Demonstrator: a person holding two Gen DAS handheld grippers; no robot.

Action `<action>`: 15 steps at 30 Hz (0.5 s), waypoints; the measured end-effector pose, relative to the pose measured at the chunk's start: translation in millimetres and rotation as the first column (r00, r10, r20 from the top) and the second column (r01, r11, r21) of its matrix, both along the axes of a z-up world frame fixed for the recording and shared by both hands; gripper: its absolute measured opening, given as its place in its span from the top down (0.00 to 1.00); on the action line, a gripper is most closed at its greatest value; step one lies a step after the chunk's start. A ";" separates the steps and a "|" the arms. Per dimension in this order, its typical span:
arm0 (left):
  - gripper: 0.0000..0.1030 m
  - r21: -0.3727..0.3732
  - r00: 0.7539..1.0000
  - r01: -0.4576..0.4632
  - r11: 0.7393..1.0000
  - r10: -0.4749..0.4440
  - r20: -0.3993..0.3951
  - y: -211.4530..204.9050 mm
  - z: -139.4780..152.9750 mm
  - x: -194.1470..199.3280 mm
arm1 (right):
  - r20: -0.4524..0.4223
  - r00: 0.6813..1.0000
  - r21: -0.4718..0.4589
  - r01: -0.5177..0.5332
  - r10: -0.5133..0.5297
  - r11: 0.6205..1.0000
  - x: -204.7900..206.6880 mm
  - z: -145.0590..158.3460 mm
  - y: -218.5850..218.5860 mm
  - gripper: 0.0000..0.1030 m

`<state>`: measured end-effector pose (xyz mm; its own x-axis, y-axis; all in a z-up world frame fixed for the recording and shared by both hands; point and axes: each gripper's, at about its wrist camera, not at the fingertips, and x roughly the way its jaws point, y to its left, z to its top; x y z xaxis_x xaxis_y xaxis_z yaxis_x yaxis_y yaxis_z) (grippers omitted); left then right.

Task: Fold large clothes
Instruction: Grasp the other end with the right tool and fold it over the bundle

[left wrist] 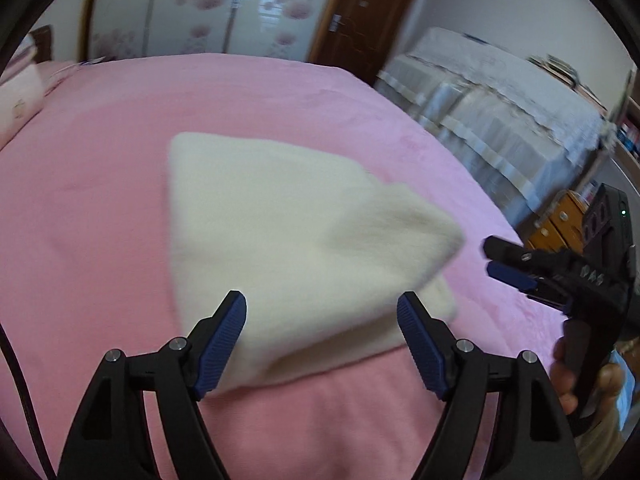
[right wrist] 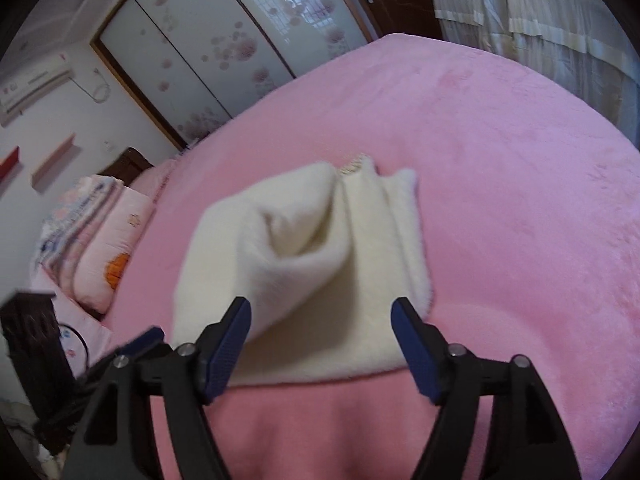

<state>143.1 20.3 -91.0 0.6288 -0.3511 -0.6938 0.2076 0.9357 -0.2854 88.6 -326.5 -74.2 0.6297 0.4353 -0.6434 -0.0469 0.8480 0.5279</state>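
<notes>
A cream fluffy garment (left wrist: pixel 288 240) lies folded in a compact bundle on the pink bed (left wrist: pixel 100 200). My left gripper (left wrist: pixel 322 312) is open and empty, just above the bundle's near edge. My right gripper (left wrist: pixel 490 258) shows at the right of the left wrist view, beside the bundle's right end. In the right wrist view the garment (right wrist: pixel 304 264) lies in loose folds with a raised hump. My right gripper (right wrist: pixel 322 314) is open and empty over its near edge.
Pillows (right wrist: pixel 100 248) lie at the bed's head on the left. A sliding wardrobe (left wrist: pixel 200 8) and a wooden door (left wrist: pixel 360 20) stand behind the bed. Covered furniture (left wrist: pixel 500 112) and a wooden drawer unit (left wrist: pixel 560 220) stand to the right.
</notes>
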 end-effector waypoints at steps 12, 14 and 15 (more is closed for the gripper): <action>0.26 -0.085 0.976 -0.177 0.980 0.164 -0.141 52.7 -48.6 58.7 | -0.329 0.914 0.329 -0.125 0.238 0.936 119.6 -53.8 15.9 0.28; 0.26 -0.085 0.977 -0.171 0.982 0.158 -0.140 51.0 -52.2 63.9 | -0.342 0.907 0.337 -0.126 0.246 0.933 127.7 -54.0 19.1 0.28; 0.26 -0.080 0.978 -0.168 0.983 0.156 -0.140 46.9 -52.8 65.5 | -0.347 0.904 0.331 -0.133 0.251 0.934 131.4 -53.2 21.9 0.28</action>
<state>208.6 67.2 -143.8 0.5870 -0.3177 -0.7446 0.0101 0.9226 -0.3857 220.1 -304.6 -127.4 0.2493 0.7277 -0.6390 0.0602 0.6469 0.7602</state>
